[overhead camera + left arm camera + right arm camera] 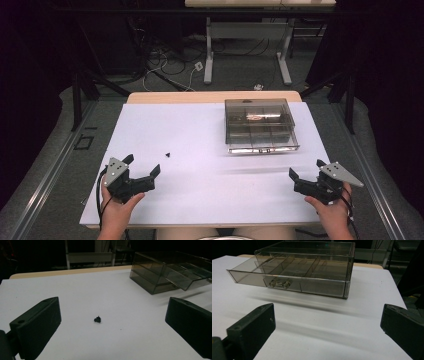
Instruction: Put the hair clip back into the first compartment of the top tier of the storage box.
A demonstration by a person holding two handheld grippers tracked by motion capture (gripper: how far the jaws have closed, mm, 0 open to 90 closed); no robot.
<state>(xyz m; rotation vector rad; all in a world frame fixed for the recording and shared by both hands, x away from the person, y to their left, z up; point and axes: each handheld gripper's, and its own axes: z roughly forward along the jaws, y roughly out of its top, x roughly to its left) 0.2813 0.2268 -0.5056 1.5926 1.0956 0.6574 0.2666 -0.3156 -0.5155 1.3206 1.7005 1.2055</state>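
A smoky clear plastic drawer box (258,124) sits on the white table at the back right, its drawer (264,275) pulled partly out, with a small metal knob (279,284) on the front. A tiny black object (169,154) lies on the table left of centre; the left gripper view has this black object (97,319) ahead, between and beyond the jaws. My left gripper (143,167) is open near the front left, empty. At the front right my right gripper (306,169) is open and empty, facing the drawer box (312,267).
The white table (200,140) has a wooden strip (210,97) along its far edge. Beyond it stand a desk frame (247,47) and loose cables on a dark floor. Black stands flank the table at both sides.
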